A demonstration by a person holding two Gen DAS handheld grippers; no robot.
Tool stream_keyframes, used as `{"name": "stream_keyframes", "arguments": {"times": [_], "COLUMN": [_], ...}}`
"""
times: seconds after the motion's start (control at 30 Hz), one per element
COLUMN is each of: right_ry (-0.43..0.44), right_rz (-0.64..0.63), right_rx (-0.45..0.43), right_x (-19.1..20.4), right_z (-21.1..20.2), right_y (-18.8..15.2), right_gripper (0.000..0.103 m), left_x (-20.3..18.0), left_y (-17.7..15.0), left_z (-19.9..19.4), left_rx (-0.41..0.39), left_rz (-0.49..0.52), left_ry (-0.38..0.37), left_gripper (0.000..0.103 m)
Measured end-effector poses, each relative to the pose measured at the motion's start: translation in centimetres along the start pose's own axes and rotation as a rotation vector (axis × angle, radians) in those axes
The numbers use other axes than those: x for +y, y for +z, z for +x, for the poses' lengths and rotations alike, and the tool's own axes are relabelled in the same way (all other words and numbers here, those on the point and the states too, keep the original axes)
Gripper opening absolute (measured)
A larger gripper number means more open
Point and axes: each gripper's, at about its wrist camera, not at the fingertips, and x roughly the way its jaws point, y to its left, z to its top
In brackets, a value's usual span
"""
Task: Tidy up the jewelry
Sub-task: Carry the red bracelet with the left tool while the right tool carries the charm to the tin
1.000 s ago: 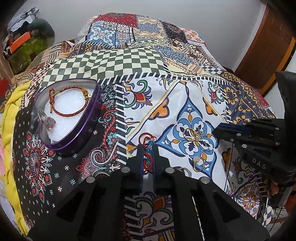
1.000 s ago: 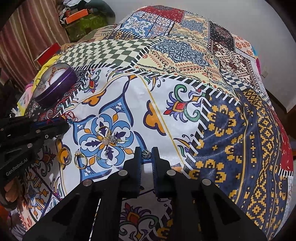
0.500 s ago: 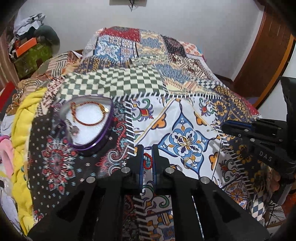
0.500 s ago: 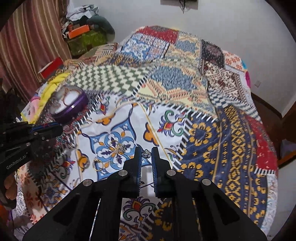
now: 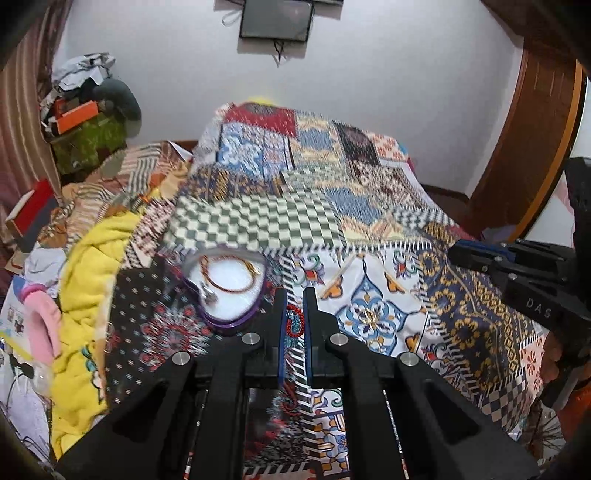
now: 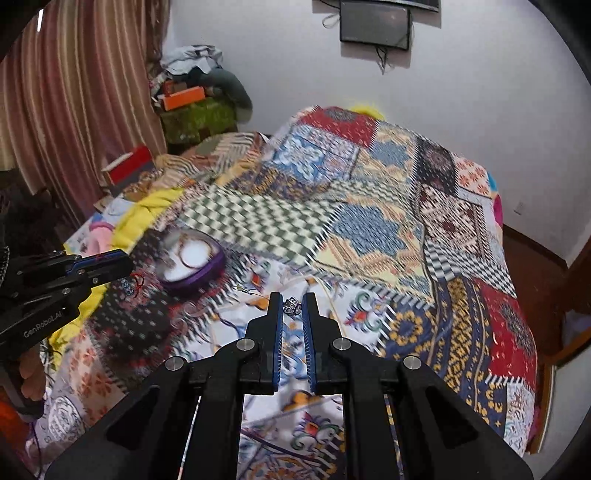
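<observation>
Left tongs (image 5: 294, 317): narrowed on a red beaded bracelet (image 5: 294, 322), which is pinched between the blue-lined fingers and held above the bed; a bluish part is seen inside the red loop.
Right tongs (image 6: 293, 312): narrowed on a small silver trinket (image 6: 291, 305), gripped near the fingertips; its exact kind cannot be told.
Left tongs from the right wrist view: seen at the left edge (image 6: 122, 263), with red thread and a bluish charm hanging just below the tips.
Right tongs from the left wrist view: seen at the right edge (image 5: 458, 254), raised over the bed, well apart from the left pair.
Loose jewelry (image 5: 371, 316): gold-coloured pieces are left on the blue floral patch of the bedspread (image 5: 258, 218), beyond and to the right of the left tongs; details are blurred.
Purple heart-shaped box (image 5: 229, 321): set open on the dark patterned patch, just left of the left tongs' tips.
Box contents: a red cord bracelet (image 5: 229, 275) is laid on the white lining, with a silver piece (image 5: 208, 293) beside it.
Yellow blanket (image 5: 85, 280): bunched along the left side of the bed.
Wall (image 5: 388, 74): white, with a dark screen (image 5: 275, 18) mounted above.
</observation>
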Motion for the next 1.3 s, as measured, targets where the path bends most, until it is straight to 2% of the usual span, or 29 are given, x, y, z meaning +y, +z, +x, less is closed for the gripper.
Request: {"name": "stream_keyframes", "arguments": {"times": [0.3,0.57,0.9,1.1,1.3], "right_ry": [0.082,0.133,0.167,0.180,0.203], "right_rz": [-0.006,-0.014,-0.003,0.002,0.012], "right_rx": [-0.068,-0.061,-0.002,0.052,0.096], "right_x": [2.9,5.1,6.8,7.3,7.5], "right_z": [0.0,2.6,7.2,10.0,11.9], "right_y": [2.8,4.4,5.9,5.9,5.7], "right_gripper": [0.009,0.009,0.009,0.009,0.009], "left_x": [2.5,4.6,6.9,7.3,7.7], "left_y": [2.2,3.7,3.1,2.0,1.6], "left_z": [-1.9,-0.7,5.1,8.5,9.7], "left_rx": [-0.077,-0.082,0.053,0.140,0.173], "left_rz": [-0.024,-0.046,-0.084,-0.080,-0.073], "left_ry": [0.046,0.052,-0.026,-0.047,-0.043], "left_gripper": [0.006,0.006,0.006,0.006,0.006]}}
